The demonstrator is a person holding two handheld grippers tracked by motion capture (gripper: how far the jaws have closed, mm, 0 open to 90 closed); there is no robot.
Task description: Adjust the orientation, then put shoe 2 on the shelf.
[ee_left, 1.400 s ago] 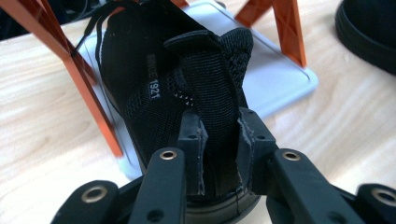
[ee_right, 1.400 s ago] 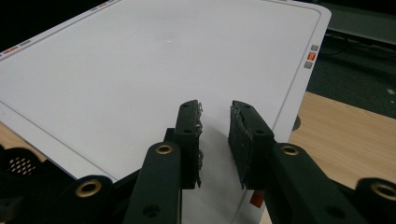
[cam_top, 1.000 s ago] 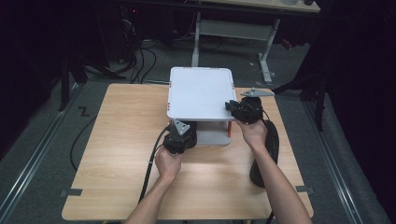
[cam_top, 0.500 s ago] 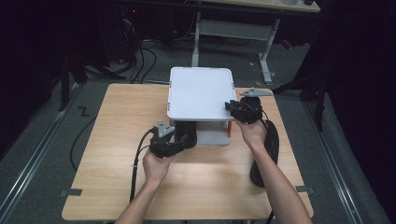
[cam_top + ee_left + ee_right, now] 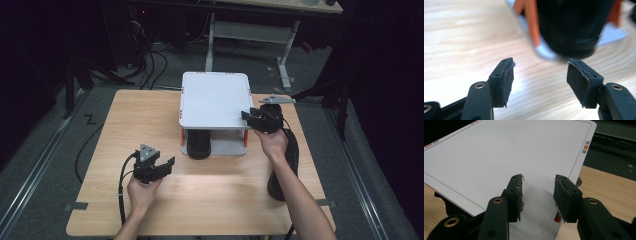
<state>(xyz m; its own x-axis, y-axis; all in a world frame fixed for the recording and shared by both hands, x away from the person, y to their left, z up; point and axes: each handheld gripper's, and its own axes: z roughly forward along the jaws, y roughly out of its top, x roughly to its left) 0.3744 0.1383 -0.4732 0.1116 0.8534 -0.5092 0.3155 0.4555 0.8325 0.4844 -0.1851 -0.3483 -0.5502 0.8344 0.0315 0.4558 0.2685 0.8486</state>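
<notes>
Shelf space under the white two-tier rack (image 5: 215,100) is taken by a black cylinder (image 5: 199,144), seen from the high view; the left gripper (image 5: 159,167) sits near-left of it, spread and empty, having just been opening, likely after release. Left gripper view: the black cylinder (image 5: 571,27) is framed beyond parted jaws. Right gripper view: the right gripper (image 5: 537,195), jaws just opened and empty, is held over the rack's top tray (image 5: 506,157), probably after steadying it.

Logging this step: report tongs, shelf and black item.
Left tongs open, empty, just widened. Right tongs open over white shelf corner. Black cylinder under shelf. Nothing blocking.

dim lab: floor cables (image 5: 150,60), metal desk frames (image 5: 280,55).
</notes>
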